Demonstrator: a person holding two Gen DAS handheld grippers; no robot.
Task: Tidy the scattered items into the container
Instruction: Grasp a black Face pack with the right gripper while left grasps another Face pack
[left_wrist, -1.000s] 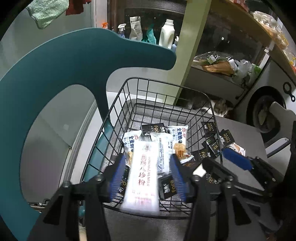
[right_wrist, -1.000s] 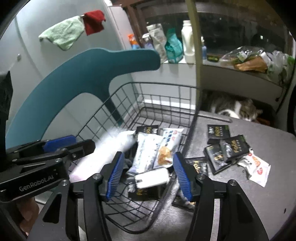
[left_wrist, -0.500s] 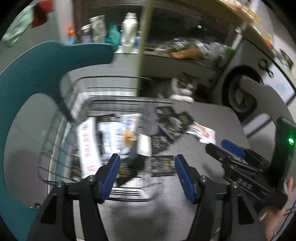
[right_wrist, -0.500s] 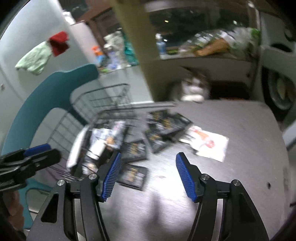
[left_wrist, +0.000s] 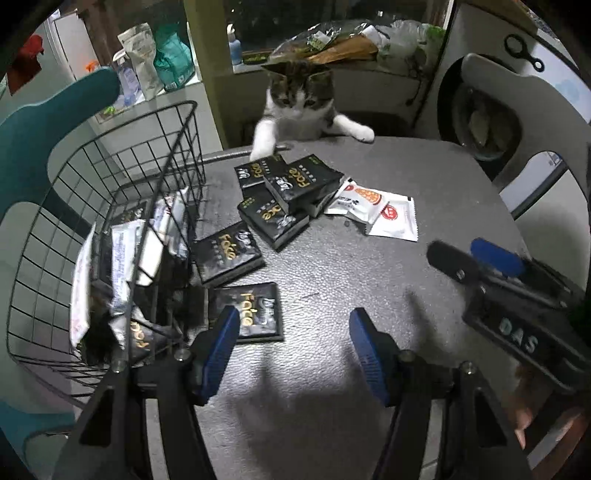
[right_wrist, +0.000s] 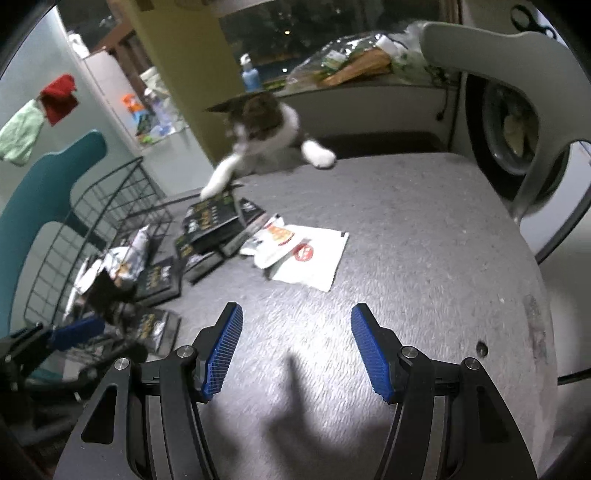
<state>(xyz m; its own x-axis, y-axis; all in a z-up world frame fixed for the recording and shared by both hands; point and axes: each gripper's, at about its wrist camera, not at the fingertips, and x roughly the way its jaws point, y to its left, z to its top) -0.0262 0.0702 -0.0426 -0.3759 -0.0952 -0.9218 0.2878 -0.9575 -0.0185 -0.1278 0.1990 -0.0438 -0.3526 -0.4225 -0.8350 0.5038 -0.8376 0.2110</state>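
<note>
A black wire basket (left_wrist: 92, 206) stands at the table's left and holds several white and black snack packets (left_wrist: 122, 254). Several black "Face" packets (left_wrist: 291, 184) lie on the grey table (left_wrist: 332, 288) beside it, one (left_wrist: 247, 312) just ahead of my left gripper (left_wrist: 291, 347), which is open and empty. Two white sachets (left_wrist: 384, 214) lie right of the black pile; they also show in the right wrist view (right_wrist: 306, 254). My right gripper (right_wrist: 295, 347) is open and empty above bare table. The basket (right_wrist: 92, 229) is at that view's left.
A cat (left_wrist: 299, 107) leans over the table's far edge with one paw on a black packet; it also shows in the right wrist view (right_wrist: 258, 136). A teal chair (left_wrist: 44, 125) stands behind the basket, a grey chair (left_wrist: 517, 110) at the right.
The left gripper let the long white packet go into the basket. Both grippers swung right, away from the basket, over the table. The cat rose and put a paw on the packets.
</note>
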